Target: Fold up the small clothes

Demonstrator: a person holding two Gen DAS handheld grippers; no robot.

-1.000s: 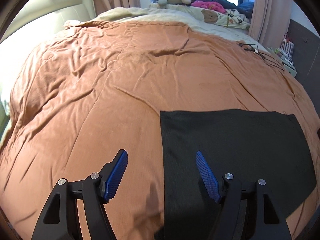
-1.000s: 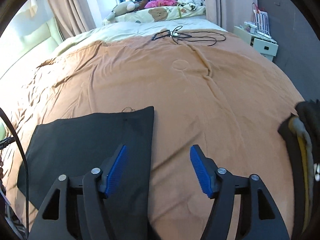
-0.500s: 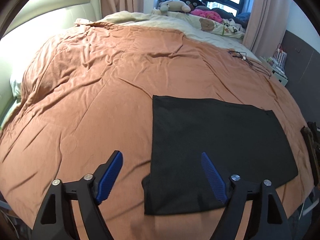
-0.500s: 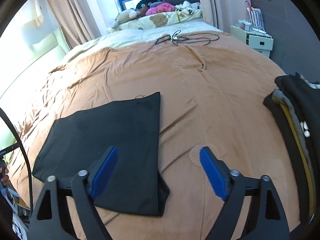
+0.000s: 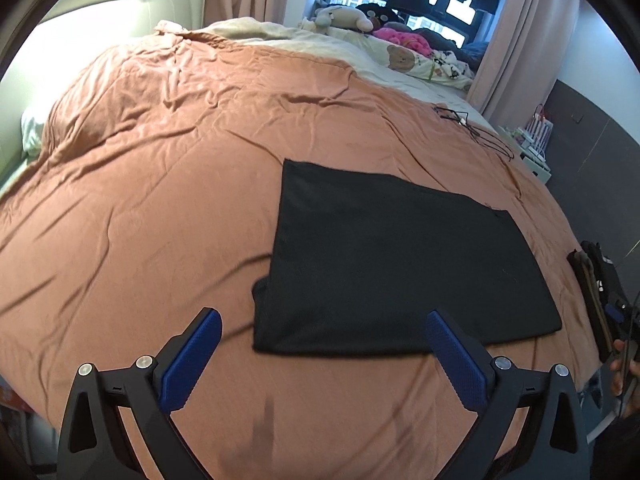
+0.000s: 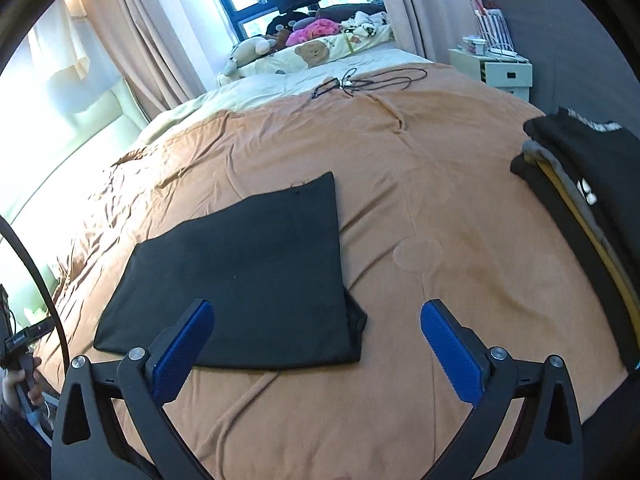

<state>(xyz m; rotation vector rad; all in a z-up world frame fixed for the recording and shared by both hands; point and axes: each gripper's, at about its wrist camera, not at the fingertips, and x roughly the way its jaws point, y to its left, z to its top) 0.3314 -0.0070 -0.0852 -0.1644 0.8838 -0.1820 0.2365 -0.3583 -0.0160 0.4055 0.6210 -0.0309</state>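
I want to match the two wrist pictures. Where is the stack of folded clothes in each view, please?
Left wrist view: the stack is only a dark sliver at the right edge, right of the black cloth.
Right wrist view: the stack is large, at the right edge, far right of the black cloth.
Shared landmark: the black cable at the far end of the orange cover.

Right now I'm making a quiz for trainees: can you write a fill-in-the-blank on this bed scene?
1. The folded garment is coloured ____.
2. It lies on the ____ bedspread.
3. The left gripper and the right gripper each hold ____.
4. The pile of folded clothes lies on the garment's ____ side in the right wrist view.

Missing words: black; orange; nothing; right
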